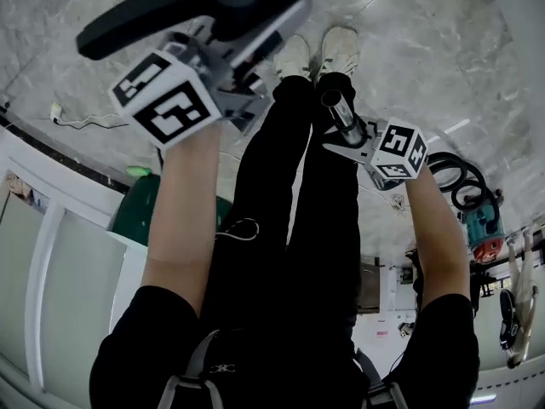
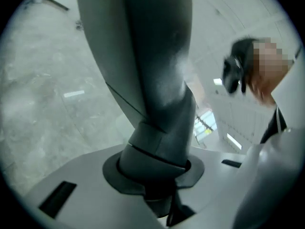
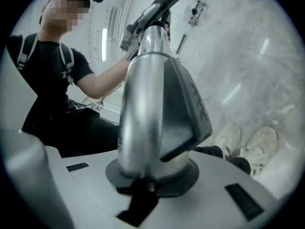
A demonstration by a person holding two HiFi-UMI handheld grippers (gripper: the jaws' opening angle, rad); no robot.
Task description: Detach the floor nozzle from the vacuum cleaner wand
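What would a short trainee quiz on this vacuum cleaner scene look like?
1. True or false: the left gripper is shut on the dark floor nozzle.
2. What does the right gripper hold? A: a cable. B: the silver wand. C: nothing.
3. In the head view, do nozzle and wand look joined or apart?
Key: 1 true; 2 B; 3 apart, the wand's open end shows free.
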